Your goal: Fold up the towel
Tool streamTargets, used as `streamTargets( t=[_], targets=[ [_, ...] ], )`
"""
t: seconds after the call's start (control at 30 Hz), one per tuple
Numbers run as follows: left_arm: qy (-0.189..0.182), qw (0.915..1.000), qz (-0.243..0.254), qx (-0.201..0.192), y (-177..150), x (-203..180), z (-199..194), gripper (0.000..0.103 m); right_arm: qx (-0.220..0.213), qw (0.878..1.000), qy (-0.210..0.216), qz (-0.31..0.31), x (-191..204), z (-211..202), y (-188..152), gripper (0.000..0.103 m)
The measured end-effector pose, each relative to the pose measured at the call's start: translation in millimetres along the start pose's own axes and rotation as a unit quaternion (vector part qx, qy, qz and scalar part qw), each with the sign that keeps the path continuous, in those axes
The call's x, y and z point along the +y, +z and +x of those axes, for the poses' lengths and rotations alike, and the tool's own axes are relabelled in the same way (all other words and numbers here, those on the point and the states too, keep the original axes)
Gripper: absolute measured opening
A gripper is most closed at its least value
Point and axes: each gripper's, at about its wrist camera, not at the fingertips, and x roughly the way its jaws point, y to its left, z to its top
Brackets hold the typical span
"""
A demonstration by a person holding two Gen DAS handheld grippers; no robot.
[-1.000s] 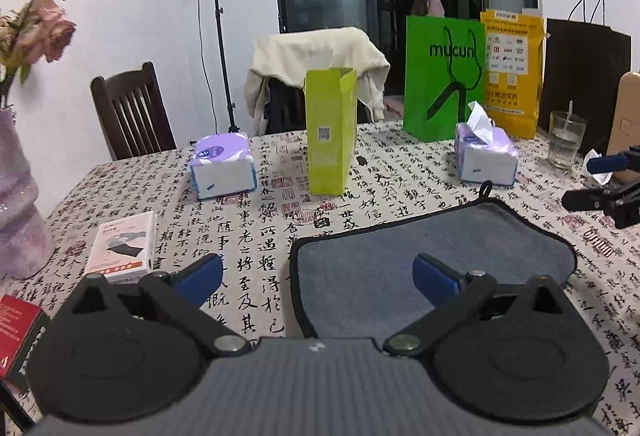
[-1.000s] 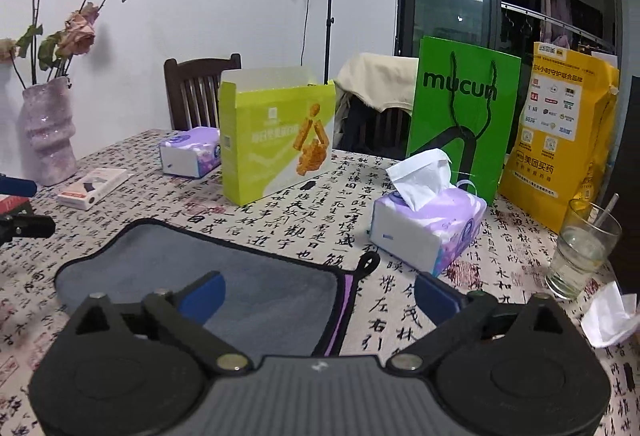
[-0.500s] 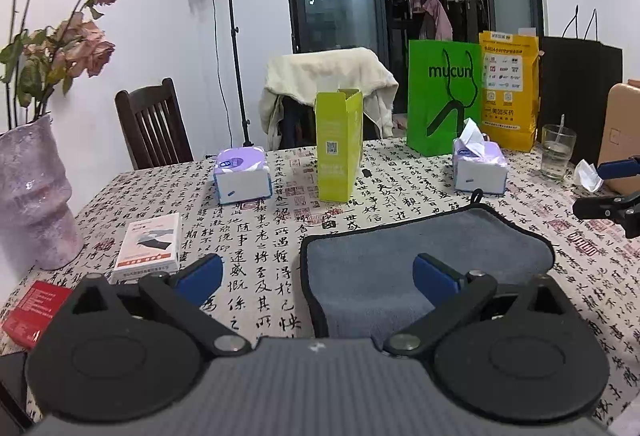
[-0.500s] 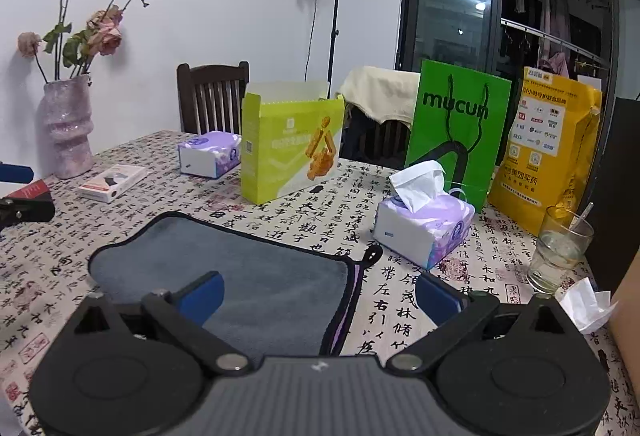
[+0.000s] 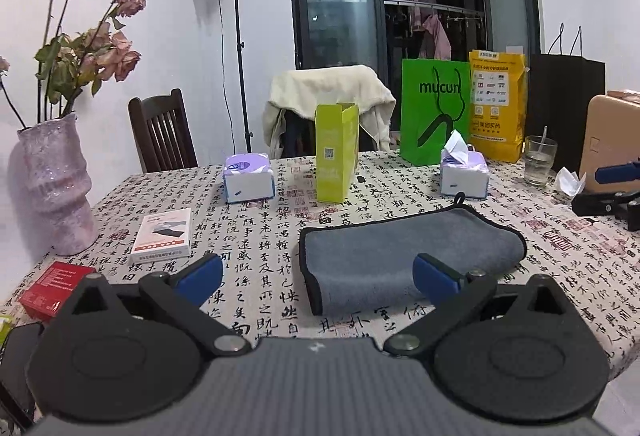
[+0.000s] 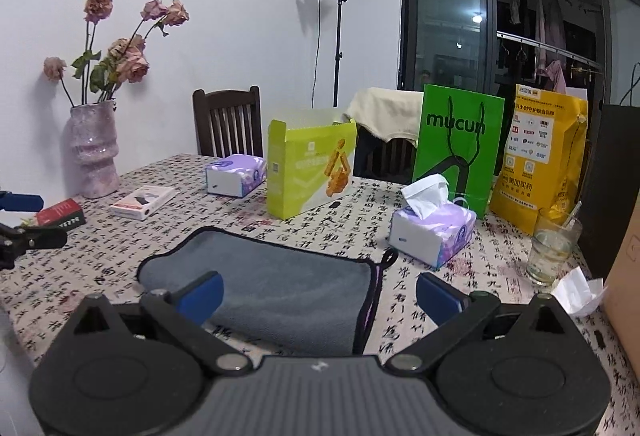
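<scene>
A grey towel (image 5: 404,256) with black trim lies folded on the patterned tablecloth; it also shows in the right wrist view (image 6: 276,288), with its hanging loop at the far right corner. My left gripper (image 5: 318,274) is open and empty, held above the table's near edge, short of the towel. My right gripper (image 6: 318,290) is open and empty, raised above the towel's near right corner. Each gripper shows at the edge of the other's view: the right gripper in the left wrist view (image 5: 612,191), the left gripper in the right wrist view (image 6: 24,224).
On the table stand a yellow-green carton (image 5: 334,151), two tissue packs (image 5: 248,181) (image 6: 432,232), a glass of water (image 6: 554,252), a pink vase (image 5: 54,187), a white box (image 5: 164,236), a red box (image 5: 50,288), and green (image 5: 434,111) and yellow bags (image 6: 536,159).
Both grippers have pulled back and risen away from the towel, still open. The towel lies still and now looks smaller and farther off.
</scene>
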Motion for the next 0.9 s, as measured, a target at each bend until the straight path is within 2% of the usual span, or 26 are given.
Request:
streamTargets(
  t=[0.4, 0.9],
  targets=[
    [-0.002, 0.9996, -0.002, -0.028, -11, -7, -49, 0.103, -0.006, 1.000, 0.002, 0.017, 14, -43, -17, 0.103],
    [0.005, 0.9992, -0.018, -0.036, -42, -17, -101, 0.103, -0.011, 0.999, 0.019, 0.028, 33, -100, -46, 0.103]
  ],
)
